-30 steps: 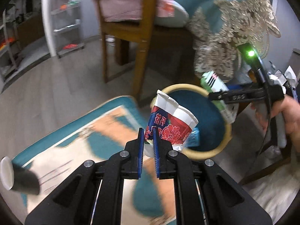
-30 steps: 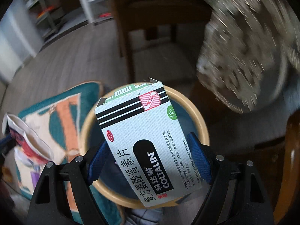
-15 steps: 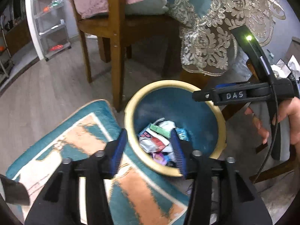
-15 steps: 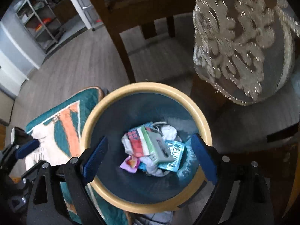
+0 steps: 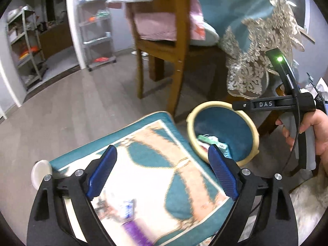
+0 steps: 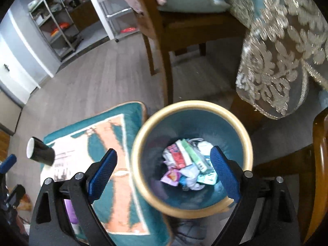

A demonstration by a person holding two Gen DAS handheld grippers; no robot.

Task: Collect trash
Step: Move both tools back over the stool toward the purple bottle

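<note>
A round teal bin with a cream rim (image 6: 247, 141) (image 5: 254, 132) stands on the floor and holds a heap of trash (image 6: 188, 164): a red and white cup, a green and grey box, wrappers. My right gripper (image 6: 164, 170) is open and empty just above the bin's near side. My left gripper (image 5: 162, 170) is open and empty over the teal and orange rug (image 5: 164, 174), left of the bin. A black cup with a white inside (image 6: 40, 151) lies on the rug's left edge. A purple item (image 5: 135, 231) lies blurred on the rug near me.
A wooden chair (image 5: 176, 47) with a pink cushion stands behind the bin. A teal tablecloth with lace trim (image 6: 283, 61) hangs at the right. Metal shelves (image 5: 96, 30) stand at the back left. Another chair's wood frame (image 6: 319, 164) is at the far right.
Both grippers opened and let go: the crushed cup and the medicine box dropped into the bin. The left gripper then swung left and back over the rug; the right gripper pulled back slightly.
</note>
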